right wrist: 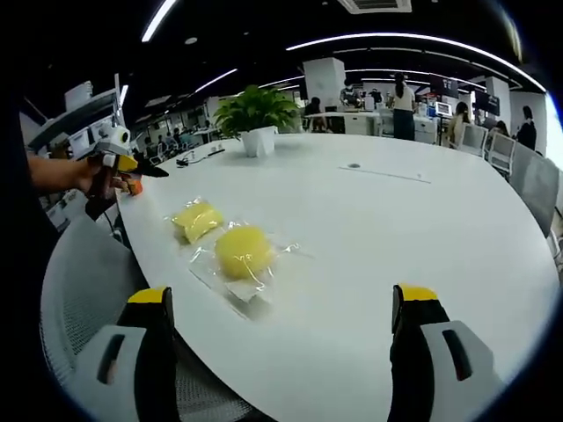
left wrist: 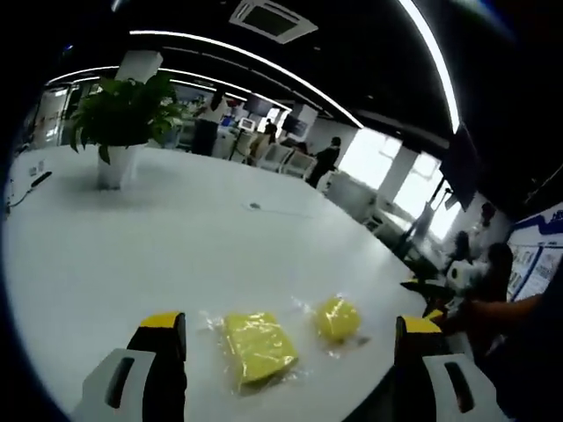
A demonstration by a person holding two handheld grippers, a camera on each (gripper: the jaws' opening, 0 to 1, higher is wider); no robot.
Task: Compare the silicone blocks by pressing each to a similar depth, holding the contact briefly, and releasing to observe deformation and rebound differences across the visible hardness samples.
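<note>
**Hovering over two bagged yellow blocks, jaws wide**

Sitting near the table's (left wrist: 132, 255) near edge are two yellow silicone samples, each in a crinkly clear plastic bag. The flat square block (left wrist: 256, 345) has squared corners and a matte face; the rounded block (left wrist: 338, 318) is a domed lump, just beside it, not touching. In the right gripper view the rounded block (right wrist: 243, 251) lies closer, the flat square block (right wrist: 199, 219) behind it, both along the curved edge next to a grey mesh chair (right wrist: 84, 281). No readable writing on bags or blocks. Left gripper (left wrist: 290, 334): jaws spread wide, holding nothing, black with yellow tips. Right gripper (right wrist: 286, 303): same, wide apart, nothing held. Table is smooth glossy white, broad bare surface beyond the blocks. Potted plant (left wrist: 123, 119) at the far end.
</note>
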